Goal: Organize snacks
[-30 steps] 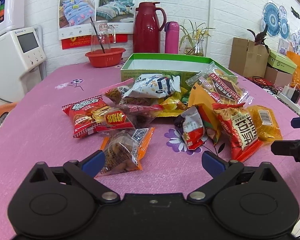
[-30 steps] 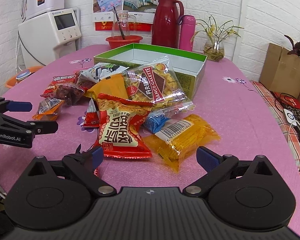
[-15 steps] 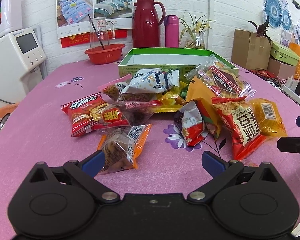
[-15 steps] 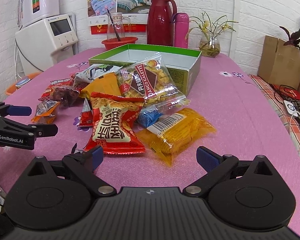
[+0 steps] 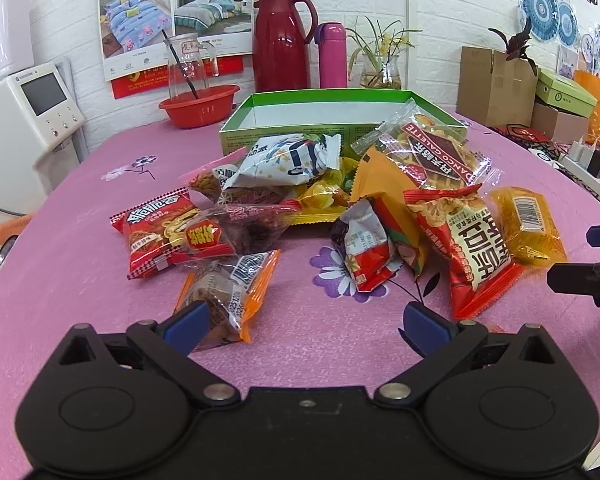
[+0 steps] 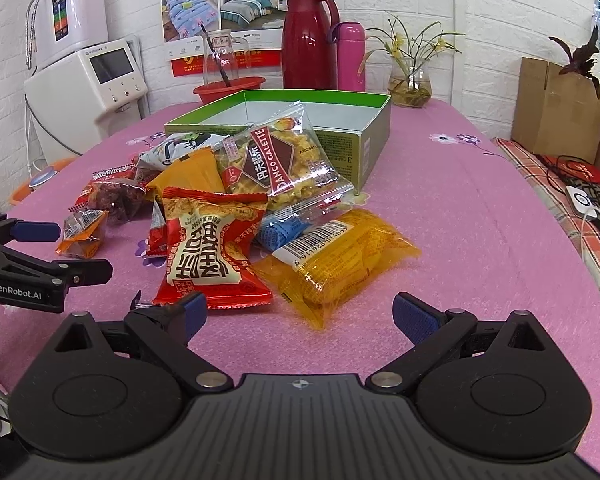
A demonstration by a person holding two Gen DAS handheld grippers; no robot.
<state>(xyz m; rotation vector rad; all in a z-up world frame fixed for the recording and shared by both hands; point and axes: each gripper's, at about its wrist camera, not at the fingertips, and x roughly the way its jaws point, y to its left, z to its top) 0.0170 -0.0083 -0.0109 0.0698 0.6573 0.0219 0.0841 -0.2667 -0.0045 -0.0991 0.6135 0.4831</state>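
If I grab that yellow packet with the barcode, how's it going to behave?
The yellow packet will probably be slippery: its clear film looks glossy. It likely sags little, since the contents look like a packed block. It lies flat on the tablecloth, so it shouldn't roll. The right gripper has open jaws.

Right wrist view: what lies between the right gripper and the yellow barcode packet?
Only bare pink tablecloth separates the open right gripper from the yellow barcode packet; nothing else intervenes.

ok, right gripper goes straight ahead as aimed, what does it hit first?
Most likely the yellow barcode packet, lying flat on the pink tablecloth right ahead of the open right gripper. The red noodle-snack packet sits just left of that line. Height above the table is unclear.
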